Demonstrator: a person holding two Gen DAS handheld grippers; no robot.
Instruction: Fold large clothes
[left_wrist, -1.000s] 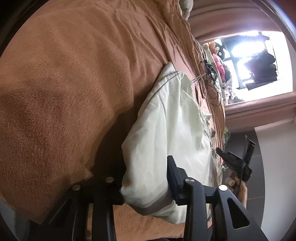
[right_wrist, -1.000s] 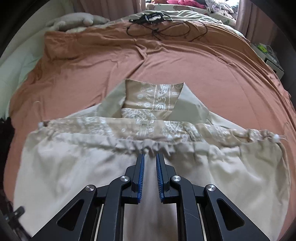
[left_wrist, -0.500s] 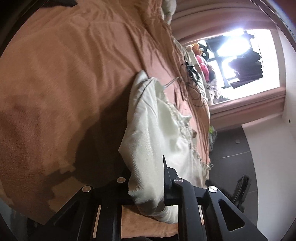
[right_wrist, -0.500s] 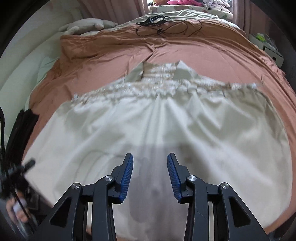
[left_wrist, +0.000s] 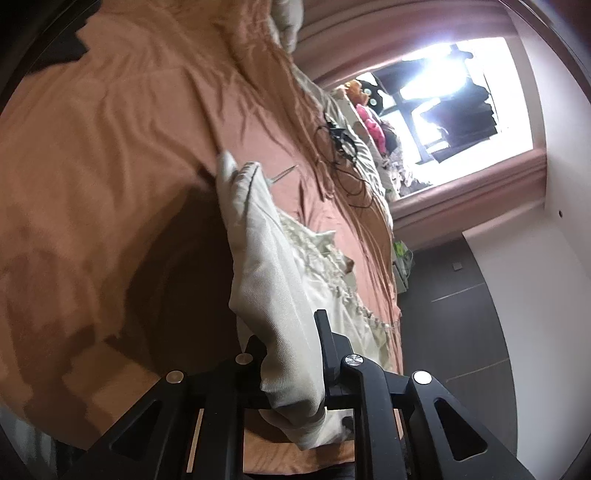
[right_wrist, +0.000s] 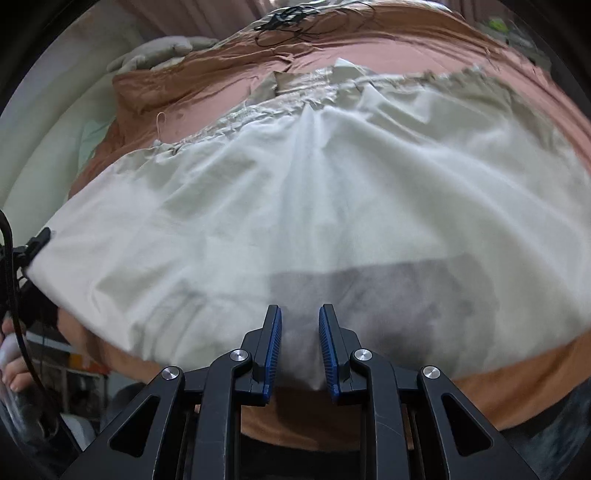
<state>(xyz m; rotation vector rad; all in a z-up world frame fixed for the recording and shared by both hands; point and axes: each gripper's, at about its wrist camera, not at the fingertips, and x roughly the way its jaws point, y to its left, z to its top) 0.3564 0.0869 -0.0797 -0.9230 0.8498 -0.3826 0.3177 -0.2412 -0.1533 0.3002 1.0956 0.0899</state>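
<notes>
A large cream garment (right_wrist: 332, 184) with a gathered waistband lies spread on the rust-brown bedcover (right_wrist: 369, 48). My left gripper (left_wrist: 288, 328) is shut on the garment's (left_wrist: 266, 258) side edge and holds that edge raised off the bed. The right wrist view shows the same gripper (right_wrist: 37, 240) at the garment's left corner, with a hand (right_wrist: 11, 354) below it. My right gripper (right_wrist: 300, 308) points down at the near hem. Its jaws are closing with the hem cloth between the blue pads (right_wrist: 275, 332), which still stand apart from it.
Black cables (left_wrist: 343, 147) lie tangled on the far part of the bedcover (left_wrist: 110, 147). A grey soft toy (right_wrist: 159, 51) rests at the bed's far left. A bright window (left_wrist: 461, 92) and dark floor (left_wrist: 461, 314) lie beyond the bed's edge.
My left gripper has narrowed on the garment's edge and risen with it. My right gripper left the waistband, drew back to the near hem, opened, and has since narrowed.
</notes>
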